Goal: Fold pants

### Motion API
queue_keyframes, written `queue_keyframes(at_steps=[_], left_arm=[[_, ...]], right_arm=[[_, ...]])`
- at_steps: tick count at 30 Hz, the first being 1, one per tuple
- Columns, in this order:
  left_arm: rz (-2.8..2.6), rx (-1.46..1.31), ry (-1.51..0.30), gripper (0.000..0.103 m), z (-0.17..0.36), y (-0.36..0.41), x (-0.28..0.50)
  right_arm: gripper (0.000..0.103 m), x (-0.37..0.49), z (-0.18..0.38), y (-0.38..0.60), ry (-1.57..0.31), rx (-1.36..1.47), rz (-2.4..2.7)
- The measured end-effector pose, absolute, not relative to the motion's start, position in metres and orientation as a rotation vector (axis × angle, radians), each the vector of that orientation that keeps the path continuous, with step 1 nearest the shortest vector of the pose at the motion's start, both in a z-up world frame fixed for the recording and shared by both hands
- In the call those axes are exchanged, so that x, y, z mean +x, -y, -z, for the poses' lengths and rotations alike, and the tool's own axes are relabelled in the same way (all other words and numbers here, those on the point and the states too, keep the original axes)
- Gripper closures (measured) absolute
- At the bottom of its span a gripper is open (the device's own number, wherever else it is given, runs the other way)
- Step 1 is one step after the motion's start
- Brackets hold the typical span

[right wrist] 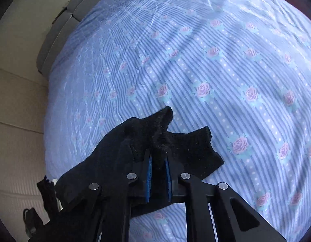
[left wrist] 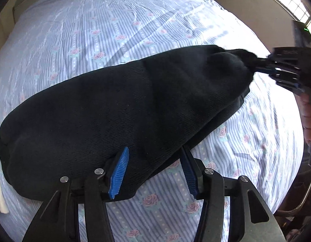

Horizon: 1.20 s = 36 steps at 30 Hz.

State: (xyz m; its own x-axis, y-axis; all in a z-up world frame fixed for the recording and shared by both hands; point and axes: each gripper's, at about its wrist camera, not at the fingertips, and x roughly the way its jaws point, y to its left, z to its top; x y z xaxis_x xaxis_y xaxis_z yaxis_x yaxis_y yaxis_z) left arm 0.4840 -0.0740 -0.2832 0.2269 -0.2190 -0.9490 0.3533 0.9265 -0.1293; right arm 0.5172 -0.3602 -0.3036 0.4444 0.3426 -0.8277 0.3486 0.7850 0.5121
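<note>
Black pants (left wrist: 135,100) lie folded lengthwise in a long band across the flowered, blue-striped bed sheet (left wrist: 115,30). My left gripper (left wrist: 154,149) stands open over the band's near edge. Cloth lies between its blue pads (left wrist: 119,173), and the pads do not press on it. At the band's far right end my right gripper (left wrist: 264,64) is shut on a bunched tip, with a person's hand (left wrist: 309,121) behind it. In the right wrist view the right gripper (right wrist: 158,154) pinches the fuzzy black pants (right wrist: 139,133) between both pads. Loose flaps stick out past the fingertips, just above the sheet (right wrist: 216,60).
A bright window (left wrist: 292,4) is at the far right. The bed's grey frame (right wrist: 54,30) and pale floor (right wrist: 14,100) lie to the left of the right gripper. A dark object (right wrist: 30,221) sits on the floor there. Bare sheet extends beyond the pants.
</note>
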Motion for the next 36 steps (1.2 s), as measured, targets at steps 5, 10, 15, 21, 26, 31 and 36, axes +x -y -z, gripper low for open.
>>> queue_keyframes(at_steps=[5, 10, 15, 21, 26, 31, 36], left_arm=[[0.397, 0.075, -1.295, 0.051, 0.280, 0.073, 0.480], [0.384, 0.122, -1.326, 0.051, 0.291, 0.080, 0.478], [0.383, 0.117, -1.334, 0.051, 0.286, 0.079, 0.475], [0.363, 0.020, -1.249, 0.044, 0.254, 0.068, 0.473], [0.347, -0.008, -1.239, 0.044, 0.247, 0.063, 0.476], [0.351, 0.005, -1.235, 0.044, 0.247, 0.065, 0.478], [0.336, 0.011, -1.262, 0.044, 0.258, 0.072, 0.479]], right_arm=[[0.096, 0.481, 0.260, 0.375, -1.014, 0.636, -0.021], [0.096, 0.475, 0.293, 0.387, -1.115, 0.600, 0.014], [0.090, 0.466, 0.309, 0.392, -1.112, 0.682, 0.026], [0.029, 0.458, 0.297, 0.386, -1.070, 0.769, 0.001], [0.027, 0.479, 0.330, 0.372, -1.155, 0.849, -0.008], [0.023, 0.481, 0.361, 0.376, -1.182, 0.902, 0.017], [0.025, 0.486, 0.379, 0.378, -1.180, 0.910, -0.008]])
